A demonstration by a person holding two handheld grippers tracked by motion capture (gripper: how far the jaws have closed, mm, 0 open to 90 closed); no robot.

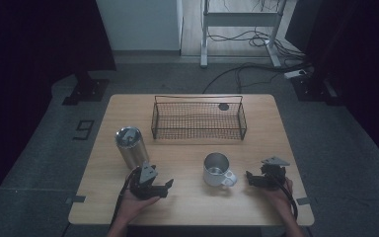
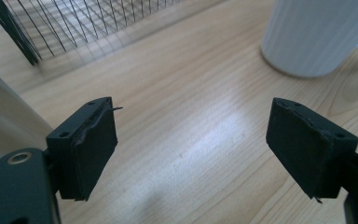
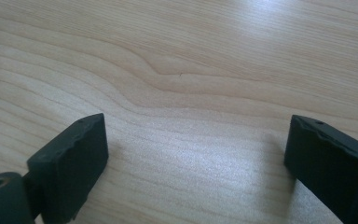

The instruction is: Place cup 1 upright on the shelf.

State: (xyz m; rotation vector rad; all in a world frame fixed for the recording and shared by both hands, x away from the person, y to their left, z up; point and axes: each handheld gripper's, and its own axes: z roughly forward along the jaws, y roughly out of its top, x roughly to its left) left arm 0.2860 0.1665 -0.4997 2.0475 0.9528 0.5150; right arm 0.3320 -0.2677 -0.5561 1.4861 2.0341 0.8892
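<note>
A white ribbed mug [image 1: 217, 169] with a shiny inside stands on the wooden table [image 1: 187, 207], its handle toward the right. A steel tumbler [image 1: 130, 146] stands upright at the left. My left gripper [image 1: 165, 186] is held just in front of the tumbler and points right toward the mug. In the left gripper view my left gripper [image 2: 191, 140] is open over bare wood, with the mug [image 2: 314, 32] ahead at the upper right. My right gripper [image 1: 250, 177] sits right of the mug's handle and points at it. In the right gripper view my right gripper [image 3: 196, 149] is open, with nothing between its jaws.
A black wire basket [image 1: 198, 118] stands at the back middle of the table, with a small dark round thing [image 1: 223, 106] at its far right corner. In the left gripper view the basket [image 2: 74, 23] is at the upper left. Cables and a desk frame lie on the floor beyond.
</note>
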